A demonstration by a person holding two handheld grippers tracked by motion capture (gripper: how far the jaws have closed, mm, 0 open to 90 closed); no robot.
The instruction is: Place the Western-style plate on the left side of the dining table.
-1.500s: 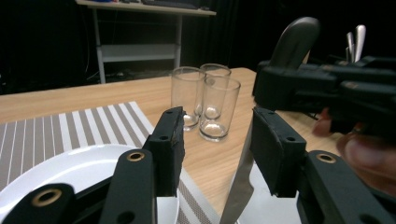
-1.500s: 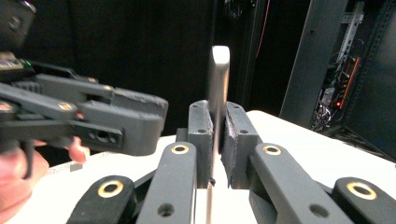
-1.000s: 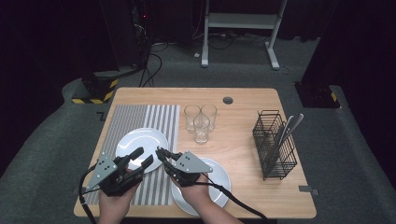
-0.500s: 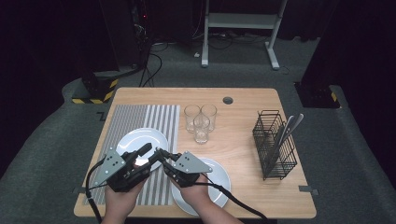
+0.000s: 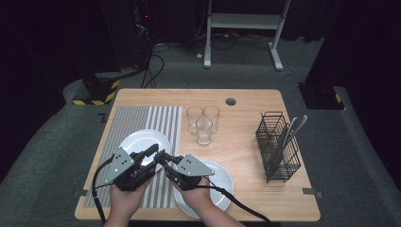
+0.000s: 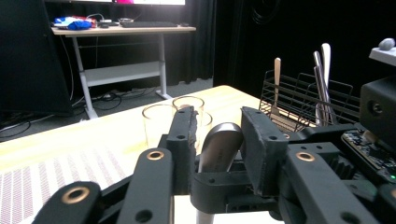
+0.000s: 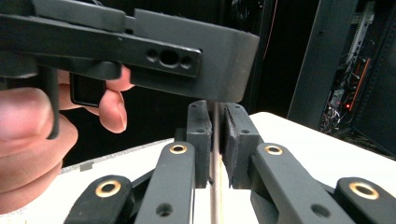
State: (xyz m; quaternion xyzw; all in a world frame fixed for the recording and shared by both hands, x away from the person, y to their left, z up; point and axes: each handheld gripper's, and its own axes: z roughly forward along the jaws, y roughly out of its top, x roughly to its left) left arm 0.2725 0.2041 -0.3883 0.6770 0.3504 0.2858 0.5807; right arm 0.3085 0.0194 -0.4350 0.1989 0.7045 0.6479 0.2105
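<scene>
My right gripper (image 7: 215, 106) is shut on a thin metal utensil (image 7: 215, 186), seen edge-on between its jaws. In the left gripper view the utensil's rounded end (image 6: 219, 144) stands between the jaws of my left gripper (image 6: 218, 112), which is open; the right jaw is against it and a thin gap shows at the left. From above, both grippers meet tip to tip over the striped mat (image 5: 137, 118), the left gripper (image 5: 152, 152) beside the right gripper (image 5: 161, 156). The utensil's other end is hidden.
A white plate (image 5: 142, 139) lies on the mat and a second plate (image 5: 222, 182) lies under my right hand. Three glasses (image 5: 203, 123) stand mid-table. A black wire basket (image 5: 279, 146) with several utensils stands at the right.
My left gripper has moved right to meet the right gripper, and its jaws now stand on either side of the utensil's end. The right gripper has barely moved.
</scene>
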